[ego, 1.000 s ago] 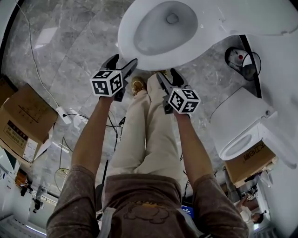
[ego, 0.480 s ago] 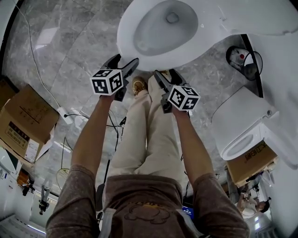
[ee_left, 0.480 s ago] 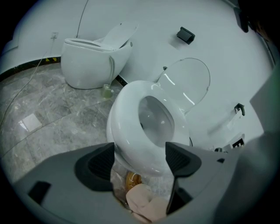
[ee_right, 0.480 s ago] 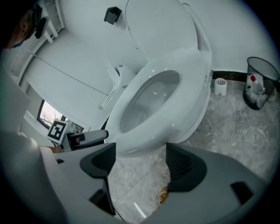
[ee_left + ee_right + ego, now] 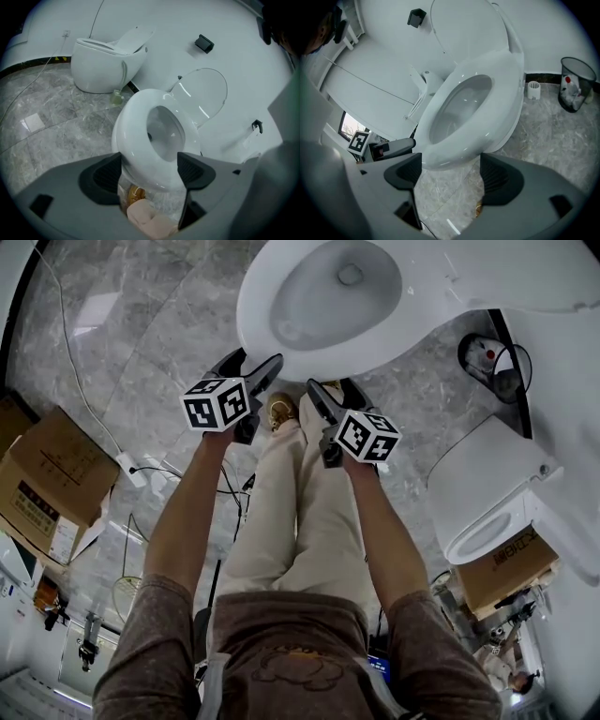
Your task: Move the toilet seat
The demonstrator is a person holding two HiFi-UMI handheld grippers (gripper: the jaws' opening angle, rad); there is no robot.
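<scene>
A cardboard box (image 5: 47, 486) sits on the grey marble floor (image 5: 141, 324) at the far left of the head view, one of two boxes there, with a white power strip (image 5: 127, 471) and thin cables just beside it. Next comes the left gripper (image 5: 248, 368), held by the person's left hand, its marker cube facing up. In the left gripper view its jaws stand apart, and the rounded front of the toilet (image 5: 319, 296) shows between them without the pads pressing on it. Of the two toilets in the head view, this one is at the top centre. The toilet seat (image 5: 255, 320) lies flat on the bowl rim, while the lid (image 5: 200, 93) stands raised against the white wall behind. The left gripper view also shows a toilet (image 5: 104, 61) by the wall at upper left; whether it is the one at the right of the head view cannot be told. Below the bowl are the person's two pale trouser legs and one tan shoe (image 5: 278, 412). The right gripper (image 5: 331, 390) hangs just short of the seat's front edge, its jaws opening with only floor between them. Further right stands one wire wastebin (image 5: 494, 362), then the second toilet (image 5: 487, 493) with its lid up, and the second cardboard box (image 5: 506, 568) touching its lower side.
</scene>
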